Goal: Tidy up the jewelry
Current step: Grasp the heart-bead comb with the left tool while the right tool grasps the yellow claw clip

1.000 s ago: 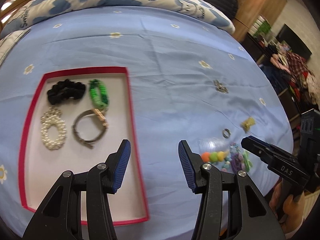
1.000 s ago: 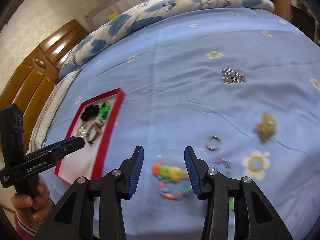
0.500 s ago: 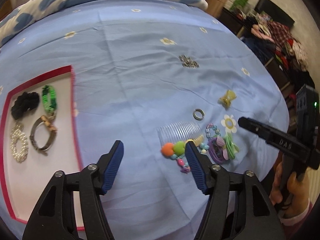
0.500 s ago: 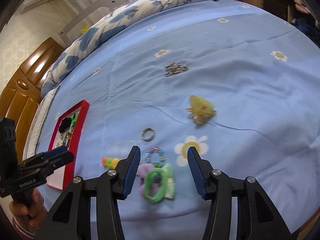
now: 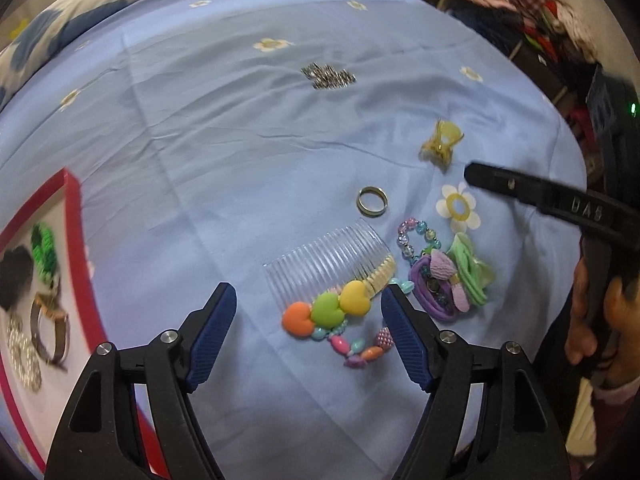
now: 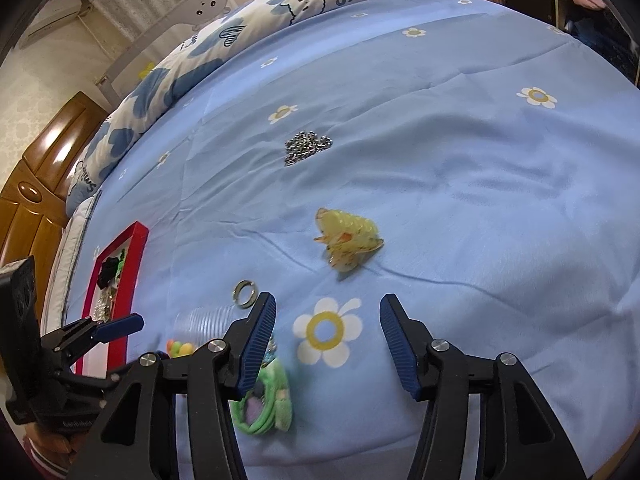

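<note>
Both grippers have swung away from the red-rimmed tray (image 5: 74, 216) toward the loose pile near the bed's edge, their jaws opening as they came. On the blue sheet (image 5: 224, 128), the left gripper (image 5: 308, 332) hovers half-spread and empty over the heart-bead hair comb (image 5: 332, 280) — nothing touches its pads. The right gripper (image 6: 326, 344), also parted and holding nothing, hangs above a printed flower, the yellow claw clip (image 6: 348, 240) just ahead. This looks like the reach of a fresh pick: four pieces already lie in the tray, and the ring (image 5: 372, 201), chain (image 5: 328, 76) and hair ties (image 5: 452, 280) still wait. The comb lies flat, its long axis running diagonally in the left view, teeth pointing up-left away from the camera. Next, the left jaws likely need lowering to straddle the heart-studded spine across its narrow width.
</note>
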Action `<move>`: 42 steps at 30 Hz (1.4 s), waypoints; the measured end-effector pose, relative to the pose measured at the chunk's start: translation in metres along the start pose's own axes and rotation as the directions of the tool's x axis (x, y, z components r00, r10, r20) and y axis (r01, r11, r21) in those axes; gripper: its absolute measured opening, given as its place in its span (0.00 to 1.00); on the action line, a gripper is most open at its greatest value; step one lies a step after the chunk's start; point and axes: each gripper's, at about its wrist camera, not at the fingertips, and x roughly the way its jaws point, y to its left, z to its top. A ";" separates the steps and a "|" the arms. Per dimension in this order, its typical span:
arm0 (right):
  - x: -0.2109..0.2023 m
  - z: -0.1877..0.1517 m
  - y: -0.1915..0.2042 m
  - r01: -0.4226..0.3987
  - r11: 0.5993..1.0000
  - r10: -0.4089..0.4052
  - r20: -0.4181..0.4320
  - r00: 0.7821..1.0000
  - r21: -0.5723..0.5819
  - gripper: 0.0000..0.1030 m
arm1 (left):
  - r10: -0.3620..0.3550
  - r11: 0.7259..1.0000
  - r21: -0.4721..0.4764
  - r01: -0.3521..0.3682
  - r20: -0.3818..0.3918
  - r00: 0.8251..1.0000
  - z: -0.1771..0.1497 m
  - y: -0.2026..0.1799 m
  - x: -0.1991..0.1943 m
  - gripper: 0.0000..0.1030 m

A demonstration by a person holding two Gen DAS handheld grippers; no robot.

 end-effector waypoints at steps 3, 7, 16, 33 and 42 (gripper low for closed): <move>0.005 0.005 -0.004 0.003 1.000 -0.003 -0.002 1.000 0.006 0.55 | 0.017 0.999 0.028 -0.016 -0.026 1.000 0.003 -0.004 0.012 0.74; 0.013 0.011 -0.006 0.014 1.000 -0.014 -0.006 1.000 0.005 0.57 | 0.025 0.999 0.050 -0.022 -0.047 0.999 0.004 -0.008 0.022 0.74; 0.028 0.025 -0.003 0.050 0.998 -0.050 0.013 0.999 -0.037 0.56 | 0.007 1.000 0.022 -0.006 -0.005 1.000 0.008 -0.001 0.023 0.68; 0.024 0.017 0.016 -0.013 0.998 0.014 0.019 1.000 -0.067 0.37 | -0.056 0.998 -0.027 0.058 0.055 0.997 0.001 0.011 0.005 0.29; 0.012 0.008 0.029 -0.064 0.996 0.065 0.023 0.998 -0.060 0.37 | -0.053 0.996 -0.062 0.058 0.078 0.996 -0.011 0.021 -0.008 0.29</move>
